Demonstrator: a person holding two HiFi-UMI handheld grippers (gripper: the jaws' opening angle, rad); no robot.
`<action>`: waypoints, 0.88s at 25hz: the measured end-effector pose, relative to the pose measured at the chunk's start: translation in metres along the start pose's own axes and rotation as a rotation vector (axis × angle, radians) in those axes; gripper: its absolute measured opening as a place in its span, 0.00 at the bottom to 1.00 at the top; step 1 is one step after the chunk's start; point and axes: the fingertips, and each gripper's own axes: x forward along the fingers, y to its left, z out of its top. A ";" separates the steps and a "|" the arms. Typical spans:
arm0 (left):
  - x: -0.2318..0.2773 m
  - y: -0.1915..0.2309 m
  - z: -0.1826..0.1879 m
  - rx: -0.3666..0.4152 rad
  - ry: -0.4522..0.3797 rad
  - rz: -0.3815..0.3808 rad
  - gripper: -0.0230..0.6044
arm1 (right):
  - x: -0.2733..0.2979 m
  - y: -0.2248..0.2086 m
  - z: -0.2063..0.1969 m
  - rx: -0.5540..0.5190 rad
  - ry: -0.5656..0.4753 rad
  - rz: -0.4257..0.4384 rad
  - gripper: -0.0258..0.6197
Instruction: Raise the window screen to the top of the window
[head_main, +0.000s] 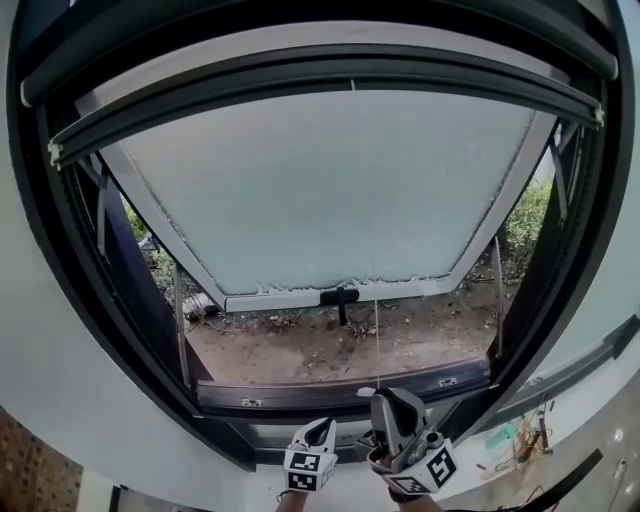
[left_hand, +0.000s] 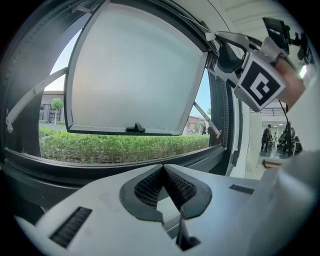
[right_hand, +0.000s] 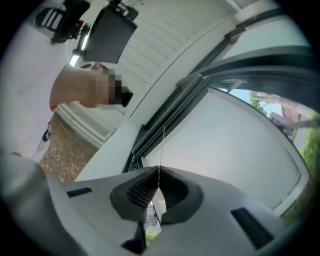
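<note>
The window screen's dark pull bar (head_main: 330, 72) lies high across the window frame, under the top rail. A thin white cord (head_main: 365, 240) hangs from its middle straight down to my right gripper (head_main: 383, 394), which is shut on the cord's lower end near the sill. In the right gripper view the cord (right_hand: 162, 147) runs up from the closed pads of the right gripper (right_hand: 159, 175) to the bar (right_hand: 175, 102). My left gripper (head_main: 323, 427) is shut and empty just left of the right one. Its own view shows the left gripper (left_hand: 163, 168) closed, with the right gripper (left_hand: 220, 37) above it.
The frosted glass sash (head_main: 330, 190) is swung outward on side stays, its black handle (head_main: 340, 296) at the lower edge. Below it lie bare soil and greenery outside. The dark sill (head_main: 340, 395) runs in front of both grippers. A hedge (left_hand: 125, 147) shows beyond the sill.
</note>
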 end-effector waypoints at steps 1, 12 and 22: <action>0.001 -0.001 0.001 0.001 -0.004 -0.005 0.04 | 0.003 0.006 0.005 -0.067 0.009 0.013 0.04; -0.004 -0.007 0.010 0.019 -0.018 -0.032 0.04 | -0.015 -0.005 -0.063 -0.121 0.319 -0.065 0.04; -0.028 0.005 0.087 0.048 -0.220 0.021 0.04 | -0.082 -0.064 -0.160 -0.175 0.716 -0.238 0.04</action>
